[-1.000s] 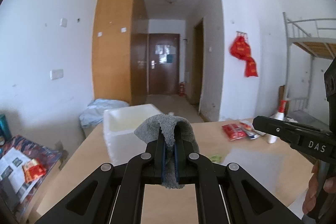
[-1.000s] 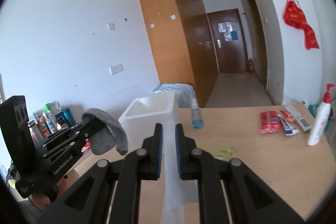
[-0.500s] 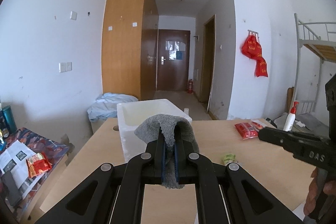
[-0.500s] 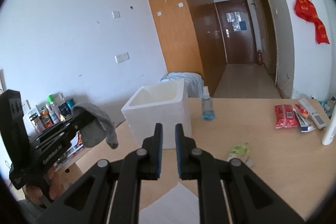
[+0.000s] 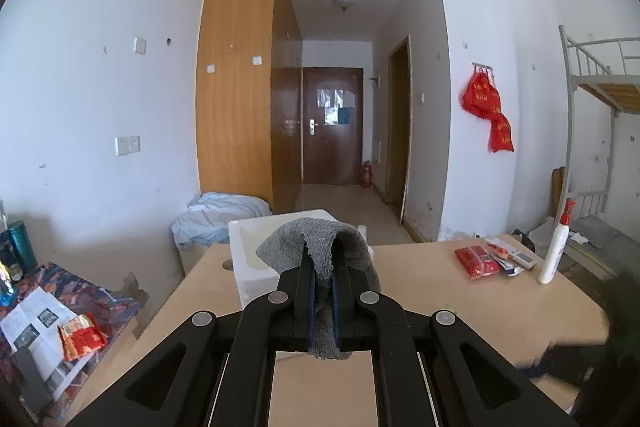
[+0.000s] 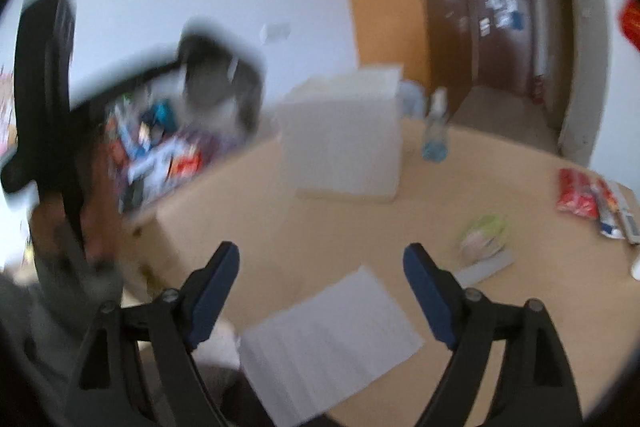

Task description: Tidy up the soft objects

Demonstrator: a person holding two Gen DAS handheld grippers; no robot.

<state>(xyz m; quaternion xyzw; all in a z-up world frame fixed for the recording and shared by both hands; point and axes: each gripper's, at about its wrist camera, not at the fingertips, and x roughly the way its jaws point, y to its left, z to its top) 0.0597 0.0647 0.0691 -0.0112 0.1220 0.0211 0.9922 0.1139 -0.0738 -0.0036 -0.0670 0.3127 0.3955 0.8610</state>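
My left gripper (image 5: pixel 323 267) is shut on a grey cloth (image 5: pixel 316 239) that drapes over its fingertips, held in the air just in front of a white foam box (image 5: pixel 250 263) on the wooden table (image 5: pixel 460 299). In the blurred right wrist view the same cloth (image 6: pixel 216 83) hangs from the left gripper at the upper left. My right gripper (image 6: pixel 321 255) points down at the table, its jaws opening wide with nothing between them. Below it lies a white sheet of paper (image 6: pixel 332 339). A small pale green soft thing (image 6: pixel 482 233) lies to its right.
Red packets (image 5: pixel 476 261) and a white pump bottle (image 5: pixel 556 247) sit at the table's right end. A small clear bottle (image 6: pixel 436 131) stands beside the white foam box (image 6: pixel 344 135). A cluttered low table (image 5: pixel 52 307) is at the left, a bunk bed (image 5: pixel 600 87) at the right.
The right gripper has gone from shut to wide open and tipped down toward the table, blurring its view. It has left the left wrist view. The left gripper still holds the cloth.
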